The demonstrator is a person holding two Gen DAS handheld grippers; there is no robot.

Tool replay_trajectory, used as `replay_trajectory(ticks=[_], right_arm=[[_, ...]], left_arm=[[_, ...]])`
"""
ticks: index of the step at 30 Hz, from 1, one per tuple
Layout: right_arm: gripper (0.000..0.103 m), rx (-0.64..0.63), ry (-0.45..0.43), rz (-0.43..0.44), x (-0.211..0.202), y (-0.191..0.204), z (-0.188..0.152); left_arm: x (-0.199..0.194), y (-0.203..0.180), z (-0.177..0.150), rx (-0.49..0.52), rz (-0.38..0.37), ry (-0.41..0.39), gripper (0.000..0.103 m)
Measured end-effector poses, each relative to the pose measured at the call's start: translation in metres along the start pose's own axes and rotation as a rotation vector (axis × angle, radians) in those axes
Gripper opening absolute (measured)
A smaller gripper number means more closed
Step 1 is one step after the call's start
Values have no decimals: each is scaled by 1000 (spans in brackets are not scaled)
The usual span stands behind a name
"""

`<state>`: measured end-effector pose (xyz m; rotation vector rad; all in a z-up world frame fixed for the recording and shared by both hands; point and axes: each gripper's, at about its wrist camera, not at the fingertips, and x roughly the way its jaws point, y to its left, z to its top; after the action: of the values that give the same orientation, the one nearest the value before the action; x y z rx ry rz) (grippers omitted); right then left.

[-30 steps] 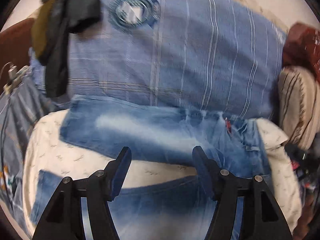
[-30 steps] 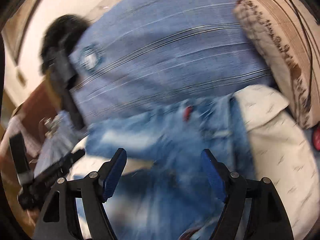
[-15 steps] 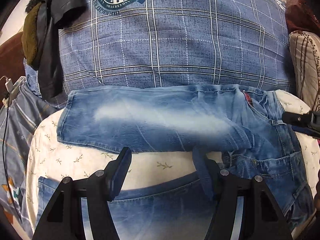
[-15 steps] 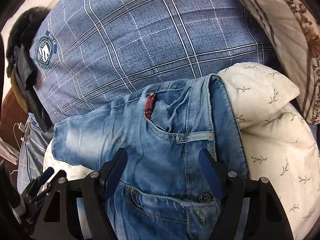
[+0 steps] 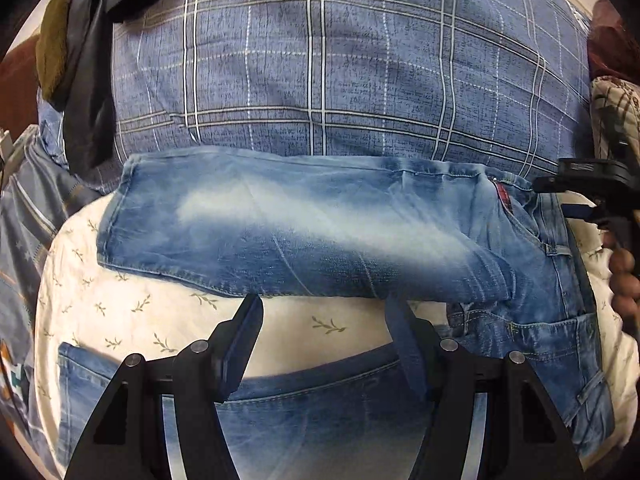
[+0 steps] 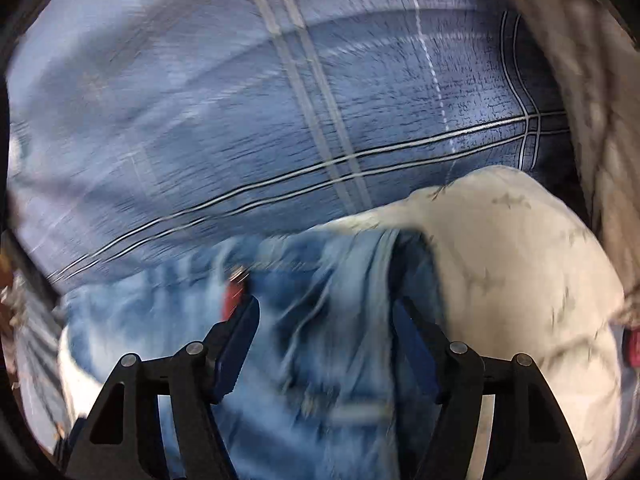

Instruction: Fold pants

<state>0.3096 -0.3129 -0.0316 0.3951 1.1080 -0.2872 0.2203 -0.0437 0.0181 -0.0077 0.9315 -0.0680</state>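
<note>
The left wrist view is sharp: the jeans [image 5: 320,232] lie across a cream leaf-print quilt [image 5: 132,308], one leg stretched along the edge of a blue plaid bedcover [image 5: 360,72], the other leg beneath the left gripper [image 5: 324,312], whose jaws stand apart over bare quilt, holding nothing. At the right edge the right gripper [image 5: 580,172] and a hand [image 5: 624,276] peek in. The right wrist view is smeared: the right gripper [image 6: 324,316] hangs over the waistband, jaws just been closing, denim between them but no pad visibly pressing. Dark clothes [image 5: 88,40] are cut off top left.
</note>
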Motion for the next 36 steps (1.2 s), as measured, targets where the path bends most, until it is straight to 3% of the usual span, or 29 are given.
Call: replay_trajectory(ticks=[1, 2, 3, 4, 5, 7, 10, 15, 20, 26, 28, 29, 30, 31, 33, 36], right_arm=[[69, 9, 8, -18, 8, -2, 3], [57, 11, 18, -26, 15, -3, 6], [27, 23, 21, -14, 19, -6, 5], [22, 35, 23, 23, 18, -8, 4], [9, 50, 8, 50, 7, -10, -1], [9, 47, -77, 112, -30, -9, -14], [9, 6, -191, 247, -97, -4, -59], [9, -45, -278, 337, -131, -5, -148], [9, -8, -182, 408, -117, -16, -173], [9, 11, -147, 418, -107, -32, -173], [9, 31, -114, 416, -98, -38, -173], [9, 45, -96, 438, -94, -41, -171], [9, 53, -83, 451, -92, -43, -170], [9, 62, -73, 452, -90, -47, -168], [5, 75, -71, 450, -90, -56, -165], [5, 117, -66, 506, -91, -71, -160]], left_arm=[[1, 0, 1, 0, 2, 2, 63], [1, 1, 2, 0, 0, 1, 63], [1, 1, 3, 2, 1, 0, 63], [0, 1, 4, 2, -4, -2, 63], [0, 1, 4, 1, -11, -3, 63], [-3, 2, 4, -12, -31, -6, 63], [-9, 11, 4, -79, -139, -2, 63], [-20, 33, 1, -192, -314, 5, 64], [-18, 37, 13, -212, -304, 44, 66], [28, 18, 54, -289, -308, 170, 66], [40, 16, 67, -332, -288, 172, 67], [51, 13, 75, -340, -212, 177, 65], [61, 12, 79, -342, -151, 180, 32], [72, 11, 81, -332, -100, 217, 9], [77, 18, 78, -384, -110, 262, 3], [37, 29, 66, -423, -173, 146, 3]])
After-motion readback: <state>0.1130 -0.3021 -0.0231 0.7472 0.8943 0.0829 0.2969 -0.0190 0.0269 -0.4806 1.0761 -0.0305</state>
